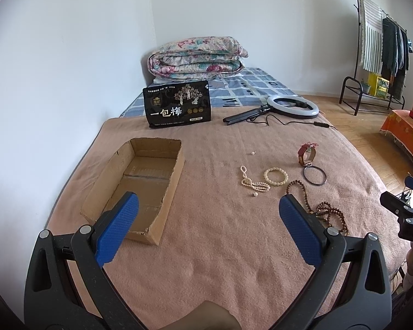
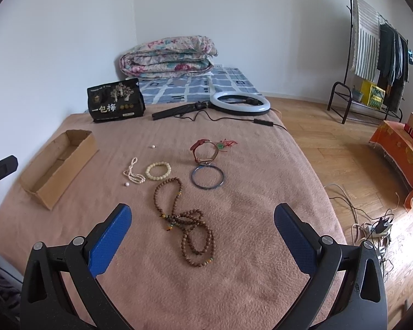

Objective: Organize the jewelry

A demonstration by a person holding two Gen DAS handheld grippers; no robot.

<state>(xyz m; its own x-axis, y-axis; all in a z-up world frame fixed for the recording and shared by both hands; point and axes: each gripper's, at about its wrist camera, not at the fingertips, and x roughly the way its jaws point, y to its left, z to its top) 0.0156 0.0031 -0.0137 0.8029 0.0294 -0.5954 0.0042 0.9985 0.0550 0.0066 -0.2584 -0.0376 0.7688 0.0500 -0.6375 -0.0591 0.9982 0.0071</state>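
Left hand-held gripper (image 1: pixel 208 206) spread wide, holding nothing — cardboard box (image 1: pixel 140 184) at its 11 o'clock on the bed's pink blanket (image 2: pixel 234 261). Right hand-held gripper (image 2: pixel 202 214) also wide, empty — brown bead necklace (image 2: pixel 187 217) lies between its fingers. Pearl strand (image 2: pixel 133 174), cream bracelet (image 2: pixel 158 171), dark bangle (image 2: pixel 207 177), red watch (image 2: pixel 203 152) at 12 o'clock.

The right hand-held gripper (image 2: pixel 203 220) hangs open at the frame's bottom. A wooden bead necklace (image 2: pixel 184 220) lies at centre. A cardboard box (image 2: pixel 58 165) sits at left.
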